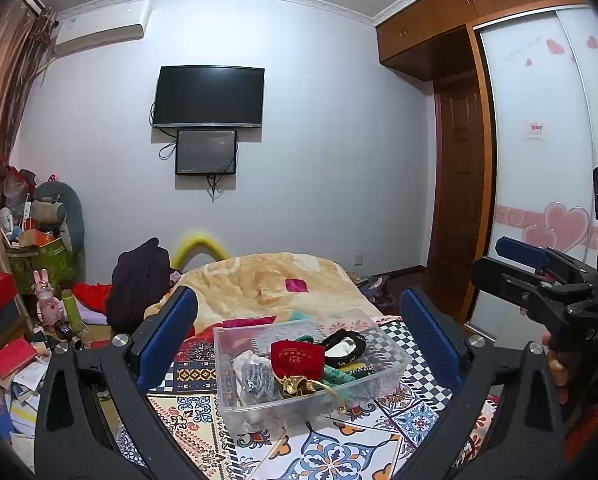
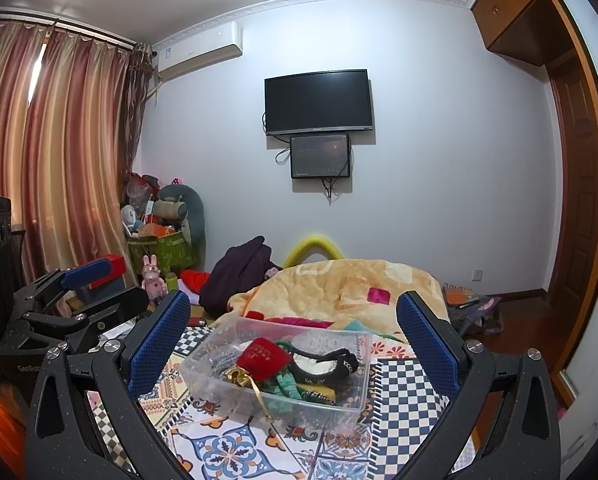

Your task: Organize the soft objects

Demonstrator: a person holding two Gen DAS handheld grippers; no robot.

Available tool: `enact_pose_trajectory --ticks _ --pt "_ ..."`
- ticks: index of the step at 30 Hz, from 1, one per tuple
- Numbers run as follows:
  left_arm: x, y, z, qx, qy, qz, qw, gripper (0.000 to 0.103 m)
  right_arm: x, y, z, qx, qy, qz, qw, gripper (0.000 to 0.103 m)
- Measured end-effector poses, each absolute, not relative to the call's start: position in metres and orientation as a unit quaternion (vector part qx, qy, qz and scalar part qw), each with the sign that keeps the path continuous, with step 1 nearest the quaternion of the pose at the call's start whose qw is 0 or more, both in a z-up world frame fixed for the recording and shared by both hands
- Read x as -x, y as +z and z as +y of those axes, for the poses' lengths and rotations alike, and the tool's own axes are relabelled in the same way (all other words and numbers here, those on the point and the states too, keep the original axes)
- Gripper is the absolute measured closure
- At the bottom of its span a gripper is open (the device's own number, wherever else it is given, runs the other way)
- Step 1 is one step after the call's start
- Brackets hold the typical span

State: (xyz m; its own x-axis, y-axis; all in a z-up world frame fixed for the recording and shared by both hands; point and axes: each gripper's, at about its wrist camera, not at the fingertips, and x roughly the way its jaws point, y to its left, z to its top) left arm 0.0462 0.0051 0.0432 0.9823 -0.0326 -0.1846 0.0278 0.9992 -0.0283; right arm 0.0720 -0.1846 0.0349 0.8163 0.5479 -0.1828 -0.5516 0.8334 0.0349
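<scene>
A clear plastic bin (image 1: 395,364) sits on the patterned bedspread (image 1: 331,452), also in the right wrist view (image 2: 203,380). Inside lie a red velvet pouch (image 1: 297,360), a black-trimmed white item (image 1: 345,346), green cloth (image 1: 339,376), a grey knit piece (image 1: 259,380) and a gold ribbon (image 1: 299,386). The pouch (image 2: 263,358) and black item (image 2: 327,362) show from the right too. My left gripper (image 1: 299,336) is open and empty, in front of the bin. My right gripper (image 2: 293,336) is open and empty, also facing the bin. Each gripper shows at the other view's edge.
A beige blanket (image 1: 267,280) is heaped behind the bin, with a dark garment (image 1: 139,276) to its left. Boxes, books and toys crowd the floor at left (image 1: 23,320). A wardrobe (image 1: 539,160) and door stand at right. A TV (image 1: 209,96) hangs on the far wall.
</scene>
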Motion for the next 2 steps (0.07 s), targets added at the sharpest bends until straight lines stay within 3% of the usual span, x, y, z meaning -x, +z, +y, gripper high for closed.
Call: enact_pose_trajectory --ticks 2 --pt "-0.0466 0.0427 0.0045 0.012 -0.016 0.094 0.995 0.0 -0.072 0.035 -0.1844 0.011 0.287 0.093 0.953 0.0"
